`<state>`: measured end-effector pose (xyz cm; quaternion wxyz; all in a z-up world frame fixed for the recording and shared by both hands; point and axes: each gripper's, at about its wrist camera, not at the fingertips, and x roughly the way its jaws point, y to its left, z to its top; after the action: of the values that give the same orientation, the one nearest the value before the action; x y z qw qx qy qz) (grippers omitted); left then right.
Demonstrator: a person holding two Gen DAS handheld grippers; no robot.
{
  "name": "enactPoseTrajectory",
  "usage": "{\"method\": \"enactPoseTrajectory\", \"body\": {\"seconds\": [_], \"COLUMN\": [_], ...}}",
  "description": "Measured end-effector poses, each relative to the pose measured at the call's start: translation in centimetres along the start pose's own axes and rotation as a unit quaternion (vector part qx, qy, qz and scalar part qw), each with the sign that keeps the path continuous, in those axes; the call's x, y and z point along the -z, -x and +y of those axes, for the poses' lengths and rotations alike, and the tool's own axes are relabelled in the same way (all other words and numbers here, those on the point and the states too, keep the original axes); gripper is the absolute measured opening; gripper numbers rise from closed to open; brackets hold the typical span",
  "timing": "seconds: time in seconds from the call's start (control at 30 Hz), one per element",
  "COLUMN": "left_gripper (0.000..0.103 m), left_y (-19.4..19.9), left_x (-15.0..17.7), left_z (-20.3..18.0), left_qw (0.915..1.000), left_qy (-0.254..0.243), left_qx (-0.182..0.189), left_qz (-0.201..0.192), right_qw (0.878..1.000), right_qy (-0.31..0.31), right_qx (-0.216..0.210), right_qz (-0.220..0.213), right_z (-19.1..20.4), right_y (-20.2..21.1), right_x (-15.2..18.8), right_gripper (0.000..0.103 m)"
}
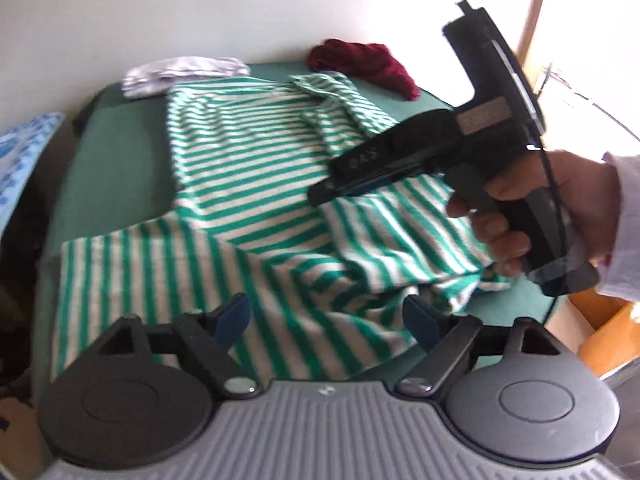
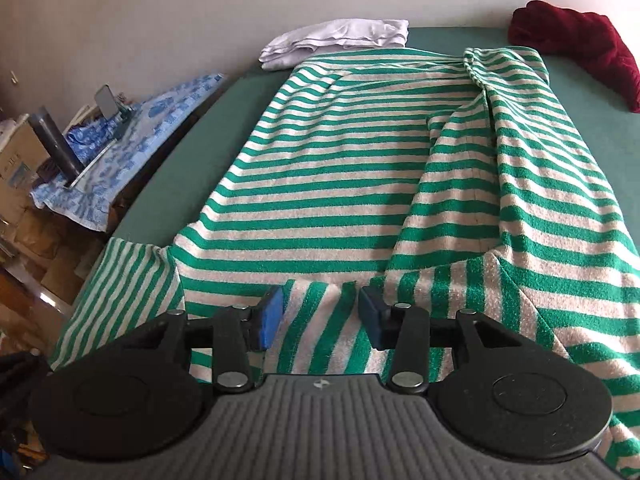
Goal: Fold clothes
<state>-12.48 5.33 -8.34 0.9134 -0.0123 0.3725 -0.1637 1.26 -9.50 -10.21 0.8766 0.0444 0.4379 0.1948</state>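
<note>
No legible text, brand or number found. Right tool (image 1: 320, 196) bears faint raised characters, unreadable; cardboard box (image 2: 16, 164), far left, carries blurred print, undecipherable

Left gripper (image 1: 326, 316) jaws wide apart, nothing between pads, striped shirt (image 1: 256, 184) beneath and ahead. Right gripper (image 1: 320, 196) beyond fingertips to right, held by hand (image 1: 516, 216), over shirt. White cloth (image 1: 180, 74), maroon cloth (image 1: 364, 62) far ahead on green table (image 1: 116, 148).

- A plain pale wall (image 2: 120, 8) stands behind the green table (image 2: 192, 136).
- Bright daylight comes through a window (image 1: 592, 40) beyond the table's right edge.
- A blue-patterned cloth (image 2: 160, 120) covers a stand past the left edge.
- Cardboard boxes (image 2: 16, 168) sit beside it.
</note>
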Motion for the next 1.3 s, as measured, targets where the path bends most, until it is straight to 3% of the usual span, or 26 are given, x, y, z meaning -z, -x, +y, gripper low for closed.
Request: {"method": "enactPoseTrajectory", "body": {"seconds": [0.1, 0.23, 0.3, 0.37, 0.47, 0.53, 0.6, 0.67, 0.7, 0.73, 0.8, 0.9, 0.93, 1.13, 1.3], "left_gripper": [0.092, 0.097, 0.098, 0.098, 0.098, 0.098, 0.092, 0.081, 0.082, 0.081, 0.069, 0.030, 0.005, 0.001, 0.001], "left_y": [1.8, 4.0, 4.3, 4.6, 5.0, 4.9, 4.3, 3.7, 3.5, 3.3, 3.0, 2.6, 2.5, 3.1, 4.6], "left_x": [1.1, 3.1, 3.9, 4.5, 5.2, 5.2, 5.0, 4.9, 4.8, 4.8, 4.7, 4.5, 4.4, 2.0, -2.1], "left_z": [2.9, 6.6, 7.6, 8.4, 9.5, 9.3, 9.1, 9.1, 9.0, 8.9, 8.7, 9.0, 9.0, 7.3, 3.1], "left_qw": [0.9963, 0.9804, 0.9757, 0.9725, 0.9685, 0.9727, 0.9776, 0.9817, 0.9828, 0.9839, 0.9859, 0.9869, 0.9866, 0.9904, 0.9936], "left_qy": [0.053, 0.130, 0.156, 0.175, 0.197, 0.182, 0.169, 0.160, 0.155, 0.151, 0.143, 0.147, 0.151, 0.130, 0.073], "left_qx": [-0.067, -0.147, -0.154, -0.153, -0.152, -0.144, -0.125, -0.104, -0.100, -0.095, -0.087, -0.067, -0.062, -0.037, 0.031], "left_qz": [-0.011, -0.011, -0.006, 0.000, 0.006, 0.002, 0.003, 0.011, 0.009, 0.008, 0.005, 0.001, 0.003, -0.030, -0.080], "right_qw": [0.998, 0.991, 0.985, 0.980, 0.979, 0.979, 0.974, 0.969, 0.969, 0.970, 0.971, 0.977, 0.978, 0.975, 0.961], "right_qy": [-0.003, 0.085, 0.113, 0.138, 0.176, 0.180, 0.207, 0.229, 0.224, 0.221, 0.212, 0.172, 0.156, 0.052, -0.015], "right_qx": [-0.061, -0.107, -0.128, -0.138, -0.097, -0.098, -0.089, -0.092, -0.101, -0.104, -0.107, -0.128, -0.137, -0.213, -0.261], "right_qz": [0.007, 0.012, 0.018, 0.026, 0.011, 0.002, -0.014, -0.024, -0.023, -0.021, -0.016, -0.020, -0.023, -0.044, -0.093], "right_z": [2.3, 8.7, 11.7, 14.4, 17.0, 17.5, 18.1, 18.2, 18.1, 17.9, 17.6, 16.4, 15.9, 11.7, 7.1], "right_y": [-0.5, -3.2, -4.9, -6.6, -8.1, -8.4, -8.4, -8.2, -8.1, -8.1, -8.1, -7.3, -7.0, -4.6, -1.1], "right_x": [-1.0, -2.3, -2.7, -2.9, -2.4, -1.8, -1.1, -0.8, -0.9, -1.1, -1.4, -2.0, -2.3, -4.0, -5.2], "right_gripper": [0.045, 0.046, 0.048, 0.061, 0.062, 0.065, 0.062, 0.035, 0.024, 0.016, 0.010, 0.008, 0.008, 0.009, 0.009]}}
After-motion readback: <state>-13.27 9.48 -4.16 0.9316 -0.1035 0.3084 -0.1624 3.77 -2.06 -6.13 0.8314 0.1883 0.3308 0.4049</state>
